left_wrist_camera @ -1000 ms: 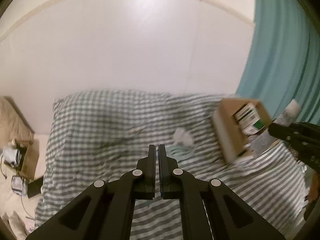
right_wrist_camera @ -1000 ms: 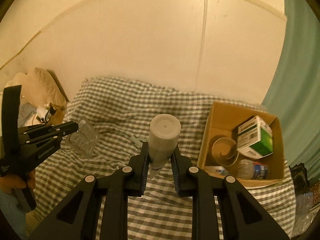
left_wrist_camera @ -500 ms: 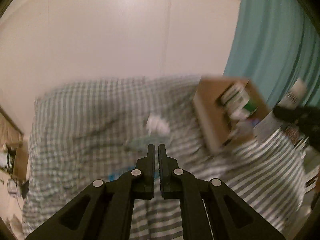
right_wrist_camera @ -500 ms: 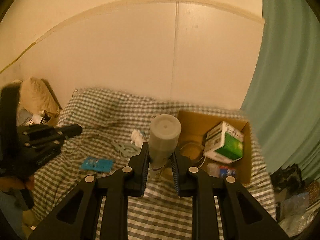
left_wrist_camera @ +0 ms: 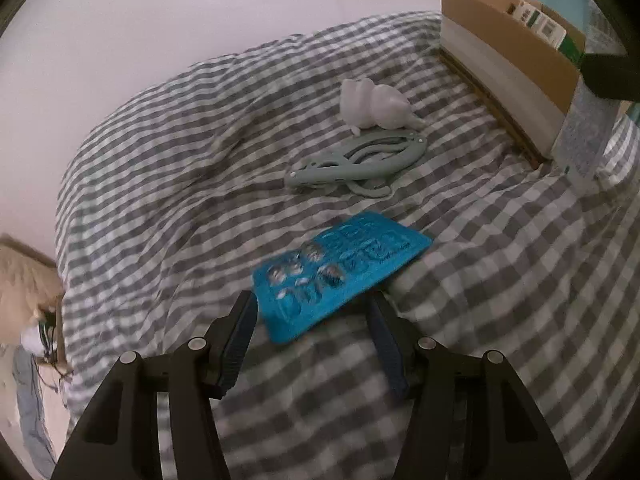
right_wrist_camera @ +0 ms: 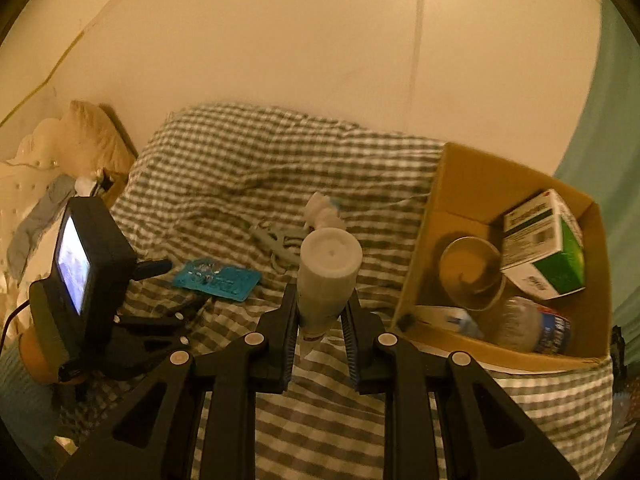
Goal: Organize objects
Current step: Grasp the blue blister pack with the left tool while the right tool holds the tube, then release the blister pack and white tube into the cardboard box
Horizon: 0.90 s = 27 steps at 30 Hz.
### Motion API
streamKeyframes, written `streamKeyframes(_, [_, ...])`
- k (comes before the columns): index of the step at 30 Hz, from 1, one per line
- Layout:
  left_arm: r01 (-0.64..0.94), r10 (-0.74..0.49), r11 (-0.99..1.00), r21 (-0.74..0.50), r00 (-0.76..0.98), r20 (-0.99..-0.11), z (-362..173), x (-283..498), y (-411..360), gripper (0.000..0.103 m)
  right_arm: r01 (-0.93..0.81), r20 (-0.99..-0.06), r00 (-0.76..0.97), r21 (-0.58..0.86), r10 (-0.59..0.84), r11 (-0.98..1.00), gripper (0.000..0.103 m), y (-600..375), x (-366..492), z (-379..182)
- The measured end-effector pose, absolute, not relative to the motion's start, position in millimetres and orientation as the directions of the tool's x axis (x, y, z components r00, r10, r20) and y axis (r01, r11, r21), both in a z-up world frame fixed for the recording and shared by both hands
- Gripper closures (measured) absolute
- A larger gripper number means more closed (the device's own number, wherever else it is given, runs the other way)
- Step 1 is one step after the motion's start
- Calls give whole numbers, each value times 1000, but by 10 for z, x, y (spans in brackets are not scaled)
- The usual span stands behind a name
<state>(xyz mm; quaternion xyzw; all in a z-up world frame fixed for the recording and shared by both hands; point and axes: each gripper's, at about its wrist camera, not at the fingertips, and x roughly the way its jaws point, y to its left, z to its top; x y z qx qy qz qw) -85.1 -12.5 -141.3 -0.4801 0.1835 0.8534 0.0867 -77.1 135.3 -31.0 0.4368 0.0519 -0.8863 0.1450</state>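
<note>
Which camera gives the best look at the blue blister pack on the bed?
The left wrist view: the blue blister pack lies large and close, just ahead of the open left gripper, its pill pockets visible. The right wrist view shows it small, flat and blurred, far left.

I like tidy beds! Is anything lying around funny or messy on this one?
Yes. A blue pill pack, a grey tool and a white shell lie loose on the checked bedspread, not in the box. The tool's end sits under the shell. Nothing looks spilled or broken.

card (left_wrist_camera: 340, 276) before tool (left_wrist_camera: 356, 164) | shell (left_wrist_camera: 372, 106) behind tool | box (left_wrist_camera: 504, 52) right
</note>
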Motion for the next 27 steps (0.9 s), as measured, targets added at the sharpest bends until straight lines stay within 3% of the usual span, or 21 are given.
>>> streamKeyframes(7, [-427, 7, -870, 247, -510, -860, -1555, -1148, 27, 44, 291, -827, -529, 35, -191, -956, 83, 1278, -941, -592])
streamKeyframes(10, [-473, 66, -859, 193, -477, -877, -1591, -1212, 54, 68, 286, -836, -516, 38, -187, -957, 83, 1296, -1005, -658])
streamKeyframes(18, [-383, 74, -911, 155, -521, -851, -1274, -1145, -105, 95, 287, -837, -518, 23, -175, -958, 83, 1259, -1005, -631])
streamKeyframes(27, [-357, 207, -931, 72, -683, -700, 6, -717, 145, 95, 299, -750, -627, 19, -212, -954, 83, 1449, -693, 247])
